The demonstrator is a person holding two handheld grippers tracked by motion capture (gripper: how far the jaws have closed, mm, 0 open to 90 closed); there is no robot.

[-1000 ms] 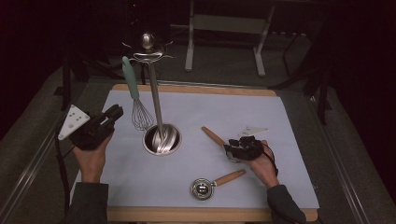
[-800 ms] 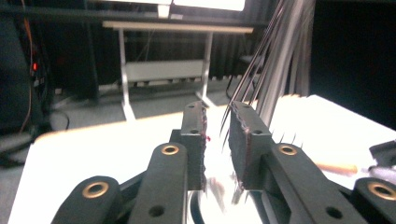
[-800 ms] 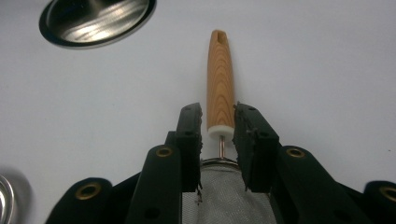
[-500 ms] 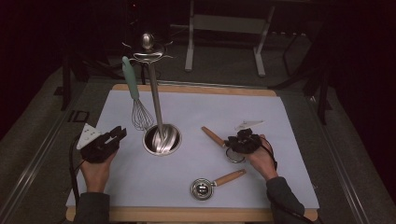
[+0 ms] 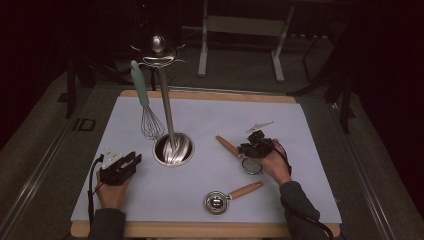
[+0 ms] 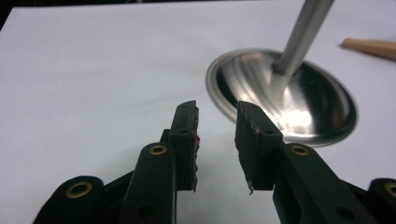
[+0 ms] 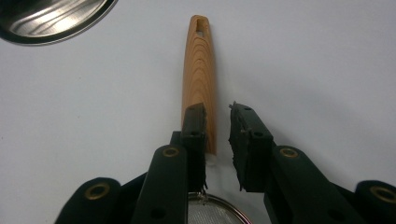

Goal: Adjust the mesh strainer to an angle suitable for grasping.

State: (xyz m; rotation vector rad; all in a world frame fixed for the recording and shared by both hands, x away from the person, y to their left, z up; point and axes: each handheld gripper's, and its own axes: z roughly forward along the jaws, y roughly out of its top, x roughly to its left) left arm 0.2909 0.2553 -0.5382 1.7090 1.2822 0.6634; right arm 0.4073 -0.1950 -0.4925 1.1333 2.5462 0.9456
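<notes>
A steel utensil stand rises from a round base (image 5: pixel 172 149) (image 6: pixel 280 102) on the white mat, and a teal-handled whisk (image 5: pixel 142 100) hangs from its top. My left gripper (image 5: pixel 133 161) (image 6: pixel 217 109) sits low on the mat left of the base. Its jaws have just been opening and hold nothing. A wooden-handled strainer (image 5: pixel 229 146) (image 7: pixel 198 70) lies right of the base. My right gripper (image 5: pixel 245 150) (image 7: pixel 217 108) is over the handle's near end, jaws closing with the handle between them and a gap still showing.
A second wooden-handled utensil with a small steel cup (image 5: pixel 216 202) lies near the mat's front edge. The stand's pole (image 5: pixel 165 100) (image 6: pixel 303 32) leans tall over the middle. Dark floor and metal table legs (image 5: pixel 240 45) lie beyond the wooden board.
My left hand has sunk from above the mat's left edge down onto the mat, its jaws wider. My right gripper has slid left along the strainer toward its handle.
</notes>
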